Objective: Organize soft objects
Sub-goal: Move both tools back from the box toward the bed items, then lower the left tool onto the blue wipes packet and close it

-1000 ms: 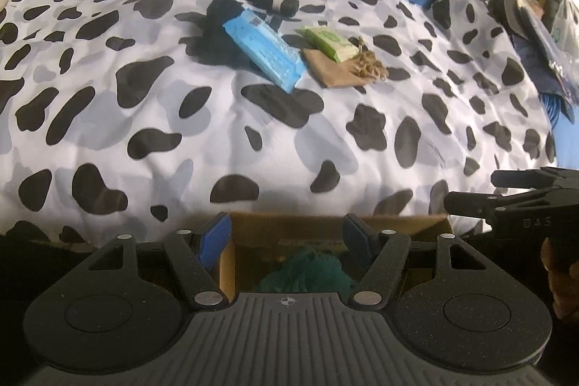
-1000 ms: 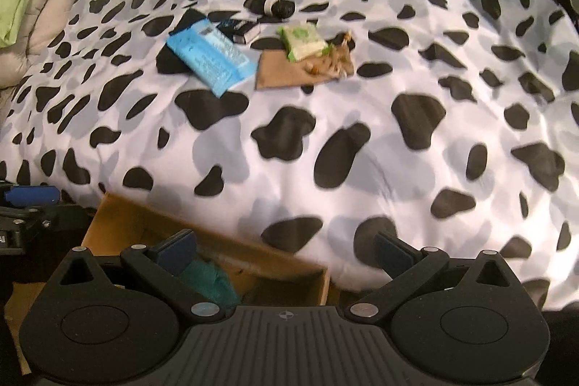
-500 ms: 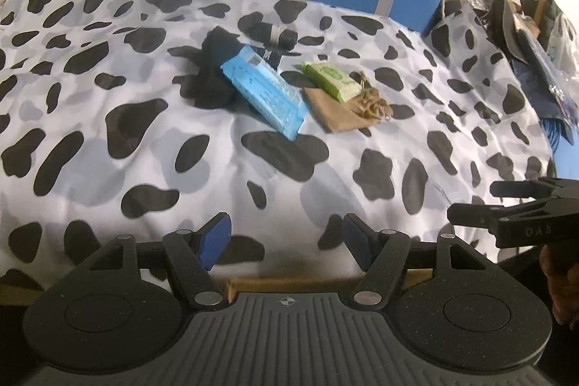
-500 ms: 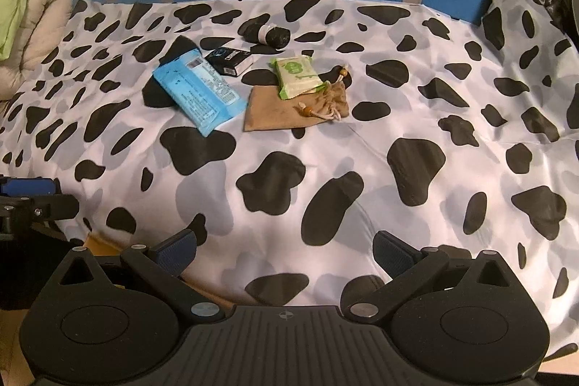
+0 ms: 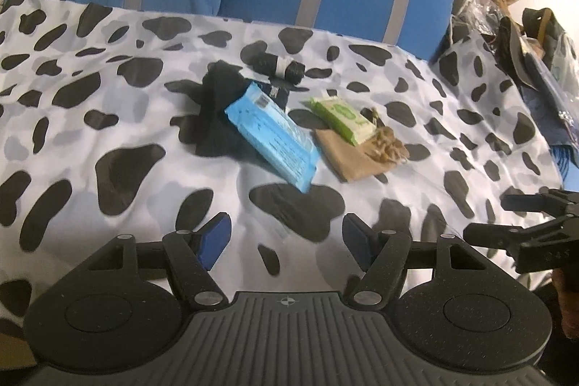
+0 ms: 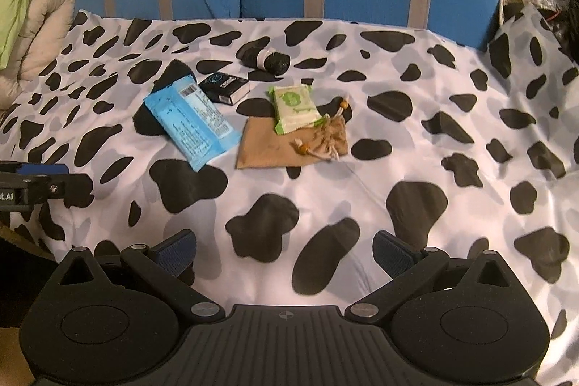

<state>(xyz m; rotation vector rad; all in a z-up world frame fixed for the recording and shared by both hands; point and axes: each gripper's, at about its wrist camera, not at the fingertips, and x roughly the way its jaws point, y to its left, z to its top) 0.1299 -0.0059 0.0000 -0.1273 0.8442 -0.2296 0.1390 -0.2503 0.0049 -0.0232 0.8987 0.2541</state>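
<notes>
- Both tools are empty: the left hand-held gripper (image 5: 284, 236) has its jaws moderately apart, the right hand-held gripper (image 6: 286, 250) stands wide, each over bare cow-print bedspread (image 6: 416, 140).
- Take the blue wipes pack (image 6: 190, 120) as landmark: it lies well beyond both grippers, resting partly on a black cloth (image 5: 213, 104).
- Just right of the pack sit the tan drawstring pouch (image 6: 286, 147) and, overlapping it, the green tissue packet (image 6: 295, 107) (lift that one first, probably).
- Approach low and straddle one item only.
</notes>
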